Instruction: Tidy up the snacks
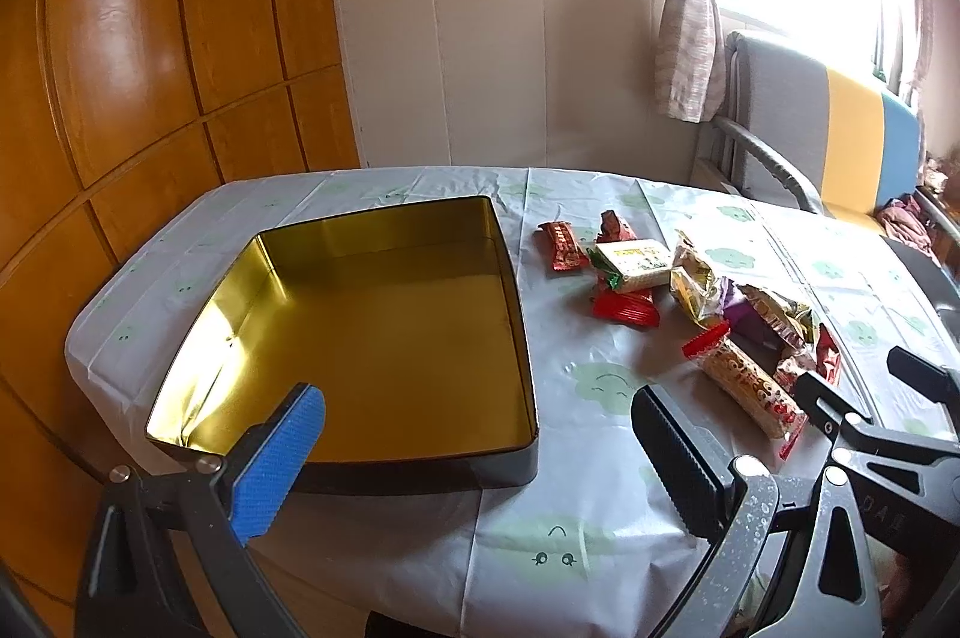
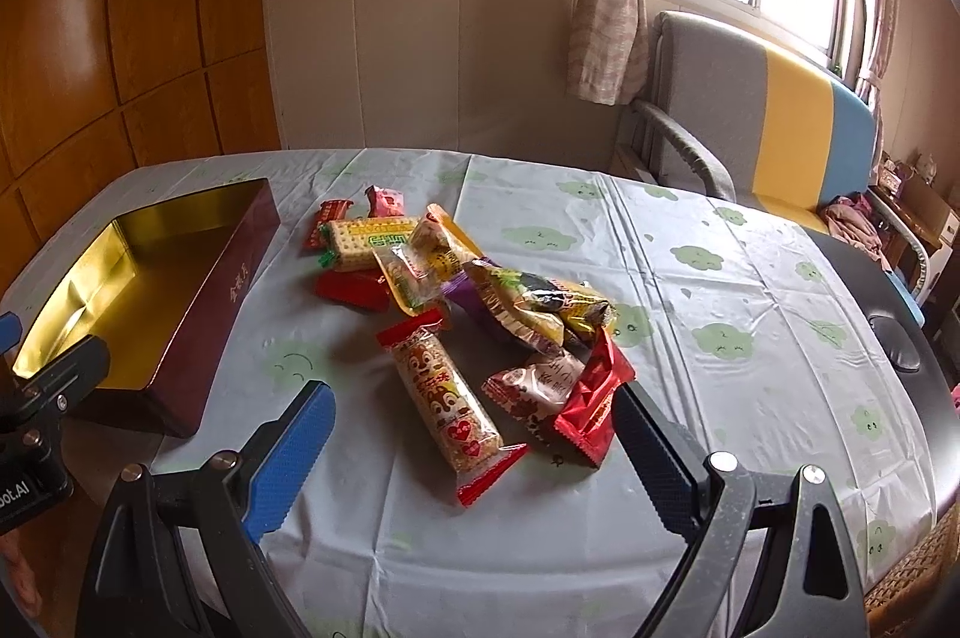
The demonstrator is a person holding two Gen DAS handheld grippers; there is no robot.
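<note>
Both grippers, left gripper (image 1: 477, 452) and right gripper (image 2: 474, 449), hang with fingers spread, empty; you pinch the light, crinkly, slippery squirrel-print cracker pack (image 2: 447, 401) mid-body, gently, since the crackers inside are probably brittle.

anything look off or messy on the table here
Yes: the snack packets lie in a loose, overlapping heap on the tablecloth, none inside the gold-lined tin, which sits empty beside them. Nothing looks torn or spilled.

Left fingers: your gold-lined open rectangular tin (image 1: 384, 338) lies just ahead, interior free.
Right fingers: the loose pile of wrapped snack packets (image 2: 480, 314) sits between and ahead; bare cloud-print tablecloth (image 2: 750, 338) beyond.
</note>
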